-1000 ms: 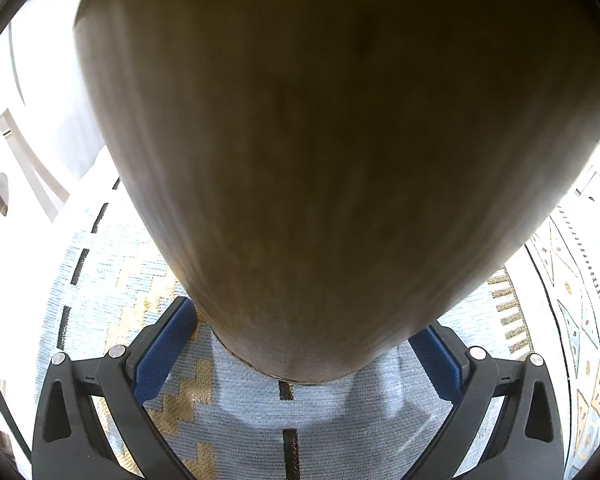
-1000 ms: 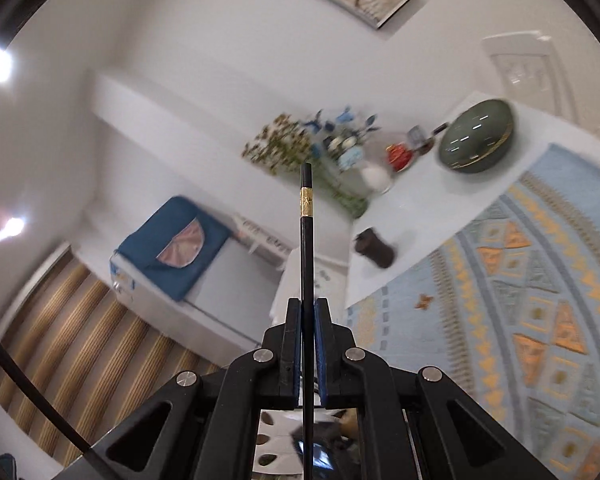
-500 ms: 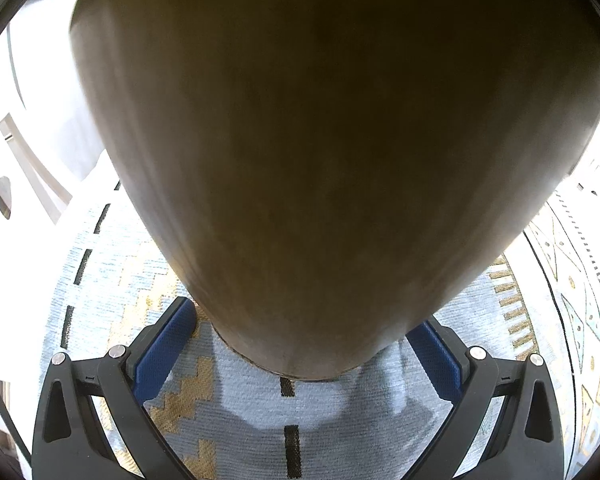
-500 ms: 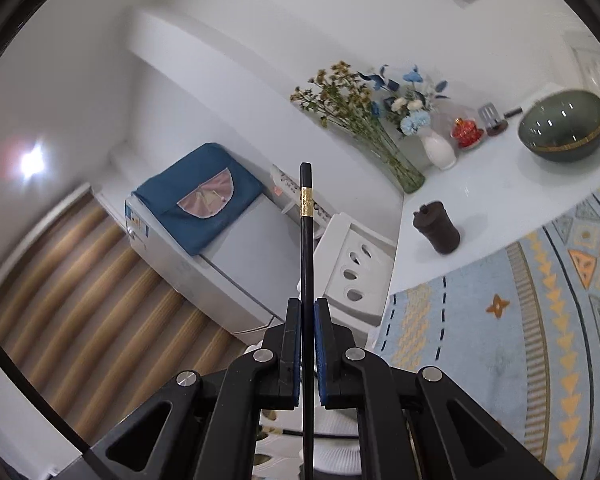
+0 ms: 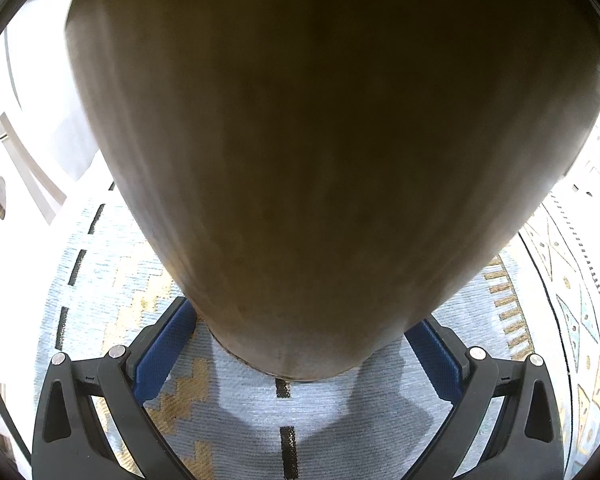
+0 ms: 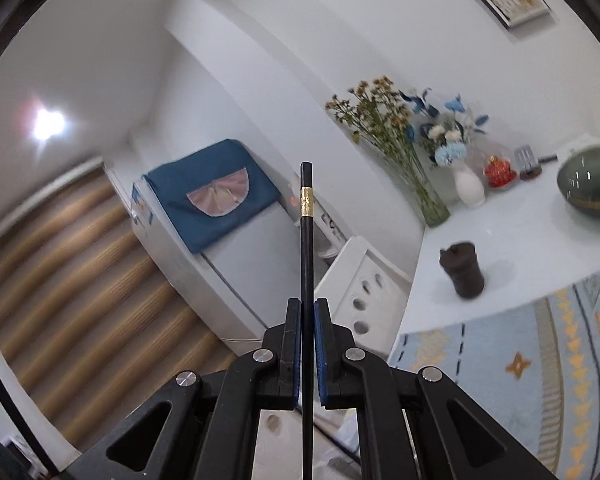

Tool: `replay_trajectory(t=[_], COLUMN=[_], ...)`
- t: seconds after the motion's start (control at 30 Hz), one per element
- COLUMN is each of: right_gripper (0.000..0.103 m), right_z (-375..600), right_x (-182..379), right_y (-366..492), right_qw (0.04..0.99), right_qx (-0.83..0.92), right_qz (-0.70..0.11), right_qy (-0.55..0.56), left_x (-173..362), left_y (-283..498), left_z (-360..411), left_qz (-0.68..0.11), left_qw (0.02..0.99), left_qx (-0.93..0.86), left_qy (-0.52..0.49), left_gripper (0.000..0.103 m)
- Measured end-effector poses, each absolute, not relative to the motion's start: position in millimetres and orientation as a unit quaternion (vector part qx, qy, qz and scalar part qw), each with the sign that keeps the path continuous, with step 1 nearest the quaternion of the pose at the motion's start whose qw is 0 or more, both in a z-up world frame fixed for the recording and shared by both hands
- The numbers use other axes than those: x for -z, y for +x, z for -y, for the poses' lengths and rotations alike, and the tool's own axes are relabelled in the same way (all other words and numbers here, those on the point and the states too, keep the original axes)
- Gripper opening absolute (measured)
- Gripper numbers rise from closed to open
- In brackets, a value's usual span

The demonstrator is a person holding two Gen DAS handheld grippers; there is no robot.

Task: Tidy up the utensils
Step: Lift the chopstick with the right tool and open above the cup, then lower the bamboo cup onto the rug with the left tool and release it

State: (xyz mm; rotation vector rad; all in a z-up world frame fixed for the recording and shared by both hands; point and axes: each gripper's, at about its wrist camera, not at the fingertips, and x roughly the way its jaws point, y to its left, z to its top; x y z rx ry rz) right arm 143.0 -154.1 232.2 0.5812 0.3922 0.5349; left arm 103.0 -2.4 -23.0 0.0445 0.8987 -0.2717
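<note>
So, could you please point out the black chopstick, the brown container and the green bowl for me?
black chopstick [image 6: 307, 256], right wrist view, on its shaft above the pads.
brown container [image 5: 320, 168], left wrist view, on its side wall.
green bowl [image 6: 592, 184], right wrist view, on its outer wall.

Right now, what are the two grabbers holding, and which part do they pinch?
The right gripper pinches a black chopstick partway along its shaft, gold-banded end sticking out ahead. The left gripper clamps the lower sides of a brown wooden container.
</note>
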Motion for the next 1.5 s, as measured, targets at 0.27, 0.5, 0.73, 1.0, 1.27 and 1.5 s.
replay_trajectory(t=[0.27, 0.5, 0.73, 1.0, 1.27, 1.5], right_gripper=[0.005, 0.103, 0.103, 0.103, 0.103, 0.103], right_z=[122.0, 121.3, 154.2, 224.9, 284.0, 277.9], right_x=[-234.1, -232.5, -257.0, -261.7, -134.0, -29.1], right_y=[131.8, 107.0, 94.6, 38.5, 0.6, 11.6], right_qw=[0.959, 0.964, 0.953, 0.944, 0.876, 0.821], right_qx=[-0.18, -0.183, -0.166, -0.061, 0.178, 0.161], right_qz=[-0.156, -0.108, -0.147, -0.24, -0.442, -0.546], right_qy=[0.155, 0.162, 0.204, 0.217, 0.073, 0.035], left_x=[22.9, 20.5, 19.1, 19.6, 19.4, 18.6], left_y=[105.8, 107.4, 107.0, 106.8, 106.6, 106.5], left_z=[-1.3, -3.3, -4.0, -3.9, -4.0, -6.3], left_qz=[-0.433, -0.433, -0.433, -0.433, -0.433, -0.435], left_qw=[0.891, 0.891, 0.891, 0.891, 0.891, 0.89], left_qx=[0.137, 0.137, 0.137, 0.137, 0.137, 0.137], left_qy=[0.018, 0.017, 0.017, 0.017, 0.017, 0.017], left_gripper=[0.102, 0.102, 0.102, 0.102, 0.102, 0.102])
